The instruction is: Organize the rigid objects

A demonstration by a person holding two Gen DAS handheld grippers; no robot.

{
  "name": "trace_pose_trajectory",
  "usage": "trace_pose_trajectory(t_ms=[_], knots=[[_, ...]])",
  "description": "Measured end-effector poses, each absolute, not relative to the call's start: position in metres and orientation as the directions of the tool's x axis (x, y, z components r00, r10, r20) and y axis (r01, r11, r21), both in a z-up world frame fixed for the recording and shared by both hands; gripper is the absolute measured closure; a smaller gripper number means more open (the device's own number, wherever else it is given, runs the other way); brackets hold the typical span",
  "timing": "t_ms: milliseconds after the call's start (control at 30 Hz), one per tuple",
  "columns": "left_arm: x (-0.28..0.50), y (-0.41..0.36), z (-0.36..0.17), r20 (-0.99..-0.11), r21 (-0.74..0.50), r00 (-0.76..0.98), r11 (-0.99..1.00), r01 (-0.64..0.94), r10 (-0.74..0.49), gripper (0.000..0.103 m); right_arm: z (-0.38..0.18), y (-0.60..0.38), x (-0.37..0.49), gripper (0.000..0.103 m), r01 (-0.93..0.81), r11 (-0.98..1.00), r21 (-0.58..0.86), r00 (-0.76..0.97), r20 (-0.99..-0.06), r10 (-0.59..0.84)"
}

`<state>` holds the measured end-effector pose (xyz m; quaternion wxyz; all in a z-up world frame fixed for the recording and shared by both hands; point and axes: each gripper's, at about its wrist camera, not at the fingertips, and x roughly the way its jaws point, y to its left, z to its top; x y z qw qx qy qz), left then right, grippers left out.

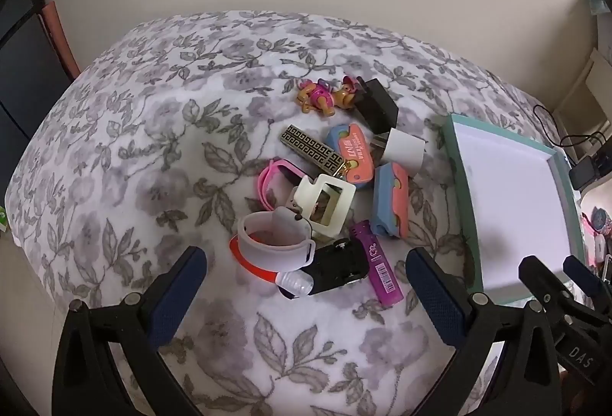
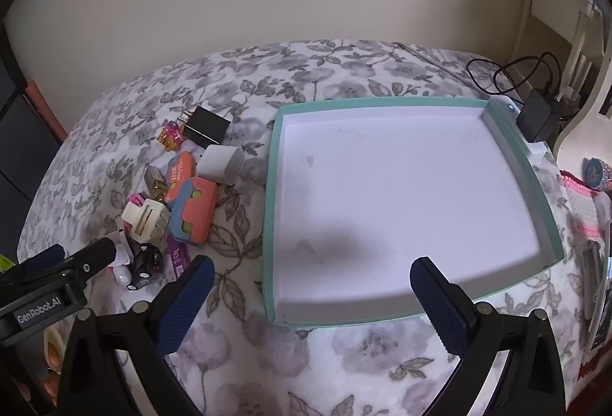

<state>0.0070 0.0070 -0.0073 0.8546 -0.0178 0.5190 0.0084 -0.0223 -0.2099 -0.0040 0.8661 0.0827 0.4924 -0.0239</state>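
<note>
My left hand-held gripper (image 1: 306, 274) hangs wide and empty over the toy pile on the bed (image 1: 134, 110); I should drop squarely around the white wristband (image 1: 273, 240). My right hand-held gripper (image 2: 311, 286), equally wide, waits over the empty tray (image 2: 420, 101).
</note>
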Motion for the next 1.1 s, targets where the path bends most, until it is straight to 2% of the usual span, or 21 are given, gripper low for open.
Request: trace_pose_trajectory(t_ms=[100, 1100], knots=[[0.0072, 0.0053, -0.0087, -0.89, 0.006, 0.456, 0.999, -0.034, 0.021, 0.0, -0.0036, -0.2104, -0.0224, 0.0, 0.128, 0.984, 0.126, 0.523, -0.851, 0.042], [0.0058, 0.0134, -0.0112, -0.882, -0.024, 0.472, 0.998, -0.058, 0.007, 0.0, -0.0056, -0.209, -0.0208, 0.0, 0.13, 0.987, 0.095, 0.521, -0.854, 0.014]])
